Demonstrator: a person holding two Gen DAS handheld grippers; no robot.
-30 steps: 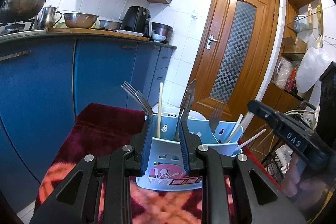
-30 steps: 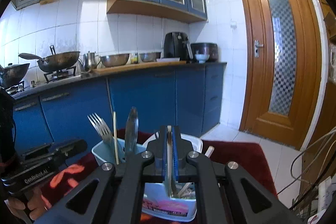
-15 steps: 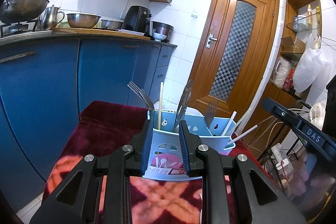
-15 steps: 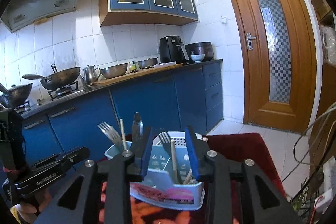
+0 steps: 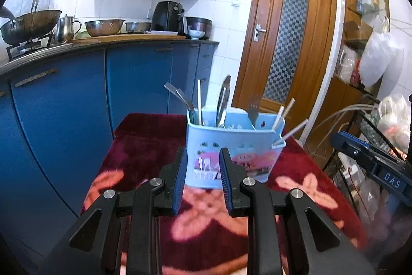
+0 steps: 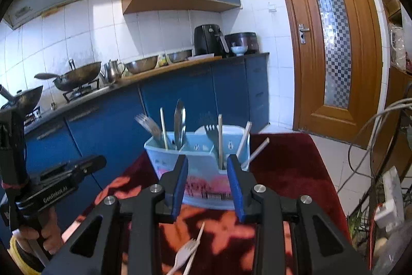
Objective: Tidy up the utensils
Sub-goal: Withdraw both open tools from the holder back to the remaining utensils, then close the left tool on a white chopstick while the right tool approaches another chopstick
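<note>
In the left wrist view, the left claw [image 5: 202,173] has backed away from the pale blue plastic utensil caddy [image 5: 233,146] and hangs apart and empty just before it. In the right wrist view, the right claw [image 6: 207,182], clamped on a chopstick a second ago, now stands apart; that wooden chopstick [image 6: 220,141] stands in the caddy, so one more piece is filed. A white plastic fork [image 6: 184,253] lies on the red patterned tabletop [image 6: 283,172] before the caddy, likely next.

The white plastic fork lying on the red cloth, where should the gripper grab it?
Best by its thin handle, coming straight down from above. The white plastic fork lies flat on the red cloth, beside a white stick, so pinch across the handle above the tines. The right gripper is open, empty and closest.
</note>
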